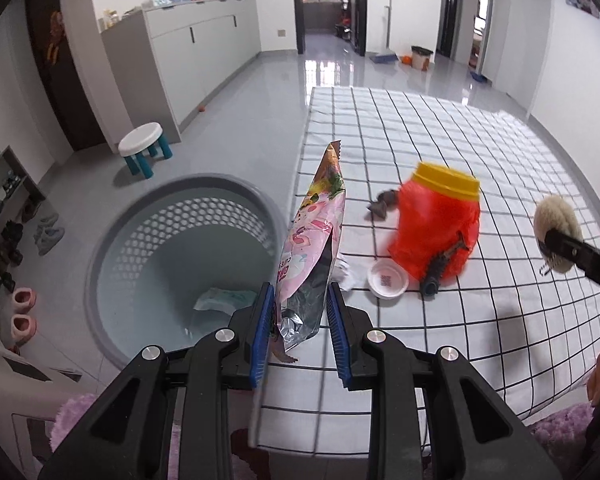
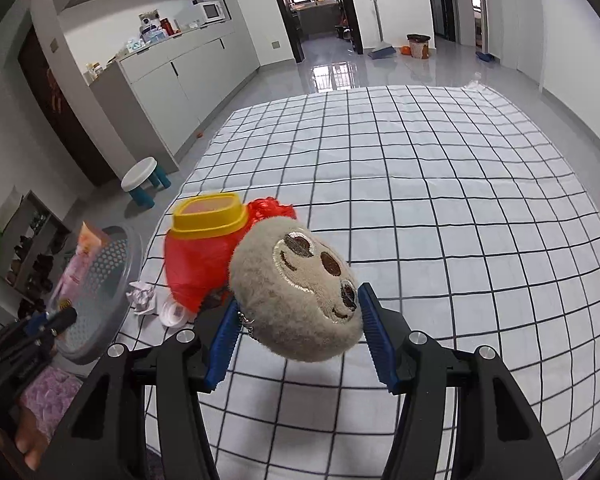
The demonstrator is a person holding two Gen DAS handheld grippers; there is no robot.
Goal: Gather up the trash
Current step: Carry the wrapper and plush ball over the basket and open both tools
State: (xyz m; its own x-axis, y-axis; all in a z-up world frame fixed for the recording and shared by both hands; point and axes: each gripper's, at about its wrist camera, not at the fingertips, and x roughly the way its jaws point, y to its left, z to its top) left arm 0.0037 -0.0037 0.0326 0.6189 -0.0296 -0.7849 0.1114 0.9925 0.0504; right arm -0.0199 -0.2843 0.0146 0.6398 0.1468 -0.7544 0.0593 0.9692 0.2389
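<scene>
My left gripper (image 1: 300,330) pinches a pink, crinkled snack bag (image 1: 312,240), upright beside the grey basket (image 1: 172,216). My right gripper (image 2: 296,338) clamps a beige plush (image 2: 300,296). Only the right view shows its stitched face.

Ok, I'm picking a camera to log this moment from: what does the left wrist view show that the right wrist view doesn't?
Only the left wrist view: the left gripper shut on the pink snack bag, something pale lying inside the grey basket, and slippers on the floor.
Only the right wrist view: the stitched face of the plush toy clamped in the right gripper.
Both: the red bag in its yellow-rimmed bin, the crumpled paper, the small white cup, the checked sheet, the stool.
</scene>
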